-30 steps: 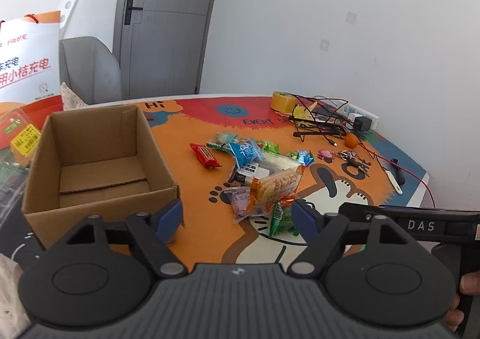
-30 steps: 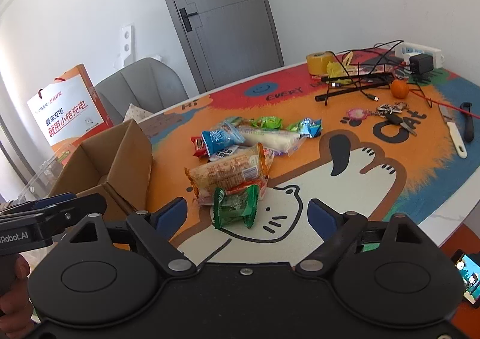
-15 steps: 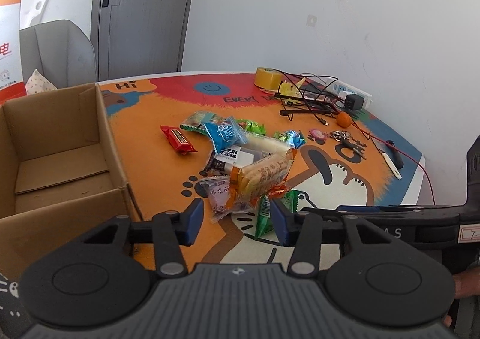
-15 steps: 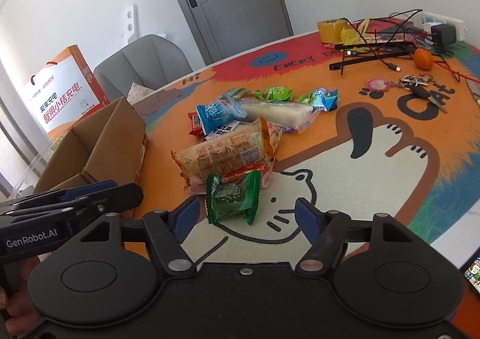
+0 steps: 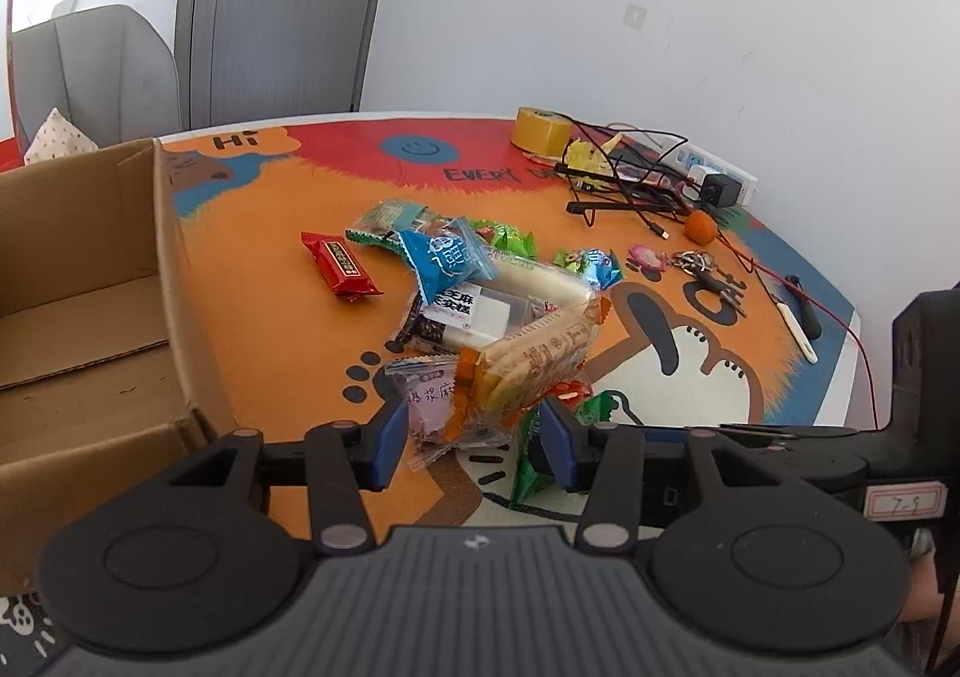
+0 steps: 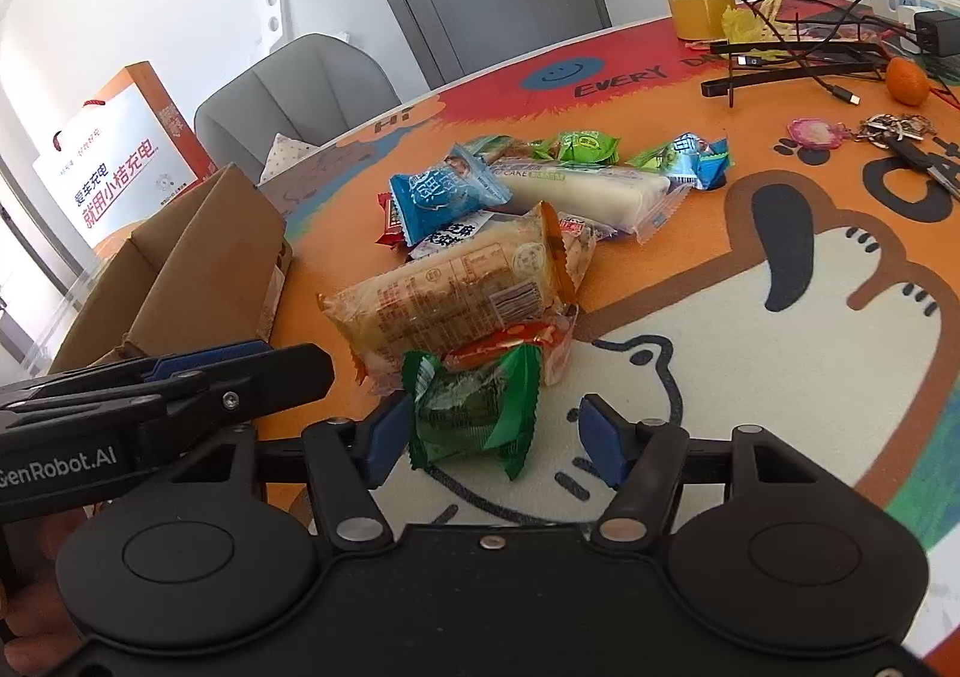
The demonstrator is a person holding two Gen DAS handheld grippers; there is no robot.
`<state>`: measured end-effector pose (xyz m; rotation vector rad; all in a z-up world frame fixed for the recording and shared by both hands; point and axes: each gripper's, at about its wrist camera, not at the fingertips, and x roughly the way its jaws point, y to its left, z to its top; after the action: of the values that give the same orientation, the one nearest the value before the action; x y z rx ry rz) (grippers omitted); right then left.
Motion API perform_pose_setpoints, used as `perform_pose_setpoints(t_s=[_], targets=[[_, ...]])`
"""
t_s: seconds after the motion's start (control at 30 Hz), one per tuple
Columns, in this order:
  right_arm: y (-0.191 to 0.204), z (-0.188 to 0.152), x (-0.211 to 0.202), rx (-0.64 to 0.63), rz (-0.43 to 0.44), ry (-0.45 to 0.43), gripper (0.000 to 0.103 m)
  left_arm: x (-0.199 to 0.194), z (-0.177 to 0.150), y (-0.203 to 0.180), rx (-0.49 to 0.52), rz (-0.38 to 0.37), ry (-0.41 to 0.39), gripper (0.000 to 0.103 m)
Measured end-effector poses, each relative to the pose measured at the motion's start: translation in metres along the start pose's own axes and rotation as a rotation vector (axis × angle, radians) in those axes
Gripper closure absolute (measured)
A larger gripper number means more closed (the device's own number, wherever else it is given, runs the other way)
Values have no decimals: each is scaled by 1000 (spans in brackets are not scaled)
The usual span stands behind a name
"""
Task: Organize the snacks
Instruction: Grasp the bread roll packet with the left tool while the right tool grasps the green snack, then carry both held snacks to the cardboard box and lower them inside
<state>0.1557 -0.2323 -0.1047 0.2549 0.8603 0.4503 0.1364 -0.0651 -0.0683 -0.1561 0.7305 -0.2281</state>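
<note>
A pile of snack packets lies on the orange cartoon mat (image 5: 270, 329). My left gripper (image 5: 473, 446) is open, its blue pads either side of a clear packet with pink lettering (image 5: 429, 407) and the near end of the orange biscuit pack (image 5: 528, 359), without pressing them. The jaws of my right gripper (image 6: 492, 440) are closing around a green packet (image 6: 474, 413); the right pad stands clear of it. Farther back lie a blue packet (image 5: 447, 257), a red bar (image 5: 339, 263) and a long white cake (image 6: 600, 191). The open cardboard box (image 5: 180, 287) stands empty at the left.
Yellow tape roll (image 5: 538, 128), tangled cables (image 5: 630, 179), a small orange (image 5: 700, 227) and keys (image 5: 696, 260) lie at the back right. A grey chair (image 6: 300, 89) and an orange paper bag (image 6: 114, 179) stand behind the box. The table's edge curves off at the right.
Both grippers came forward and down to the near end of the pile, and both jaws narrowed. The green packet now sits between the right gripper's pads.
</note>
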Motion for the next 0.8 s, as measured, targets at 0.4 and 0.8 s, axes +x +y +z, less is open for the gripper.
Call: perform_pose_setpoints(t_s=[0.4,0.8], targets=[[-19,7,-4,41,-10,7,66,25,15,-17,36,-15,29,43],[-52,9,-21,102,-83,-13,66,55,17,-36,102,2,112,38]])
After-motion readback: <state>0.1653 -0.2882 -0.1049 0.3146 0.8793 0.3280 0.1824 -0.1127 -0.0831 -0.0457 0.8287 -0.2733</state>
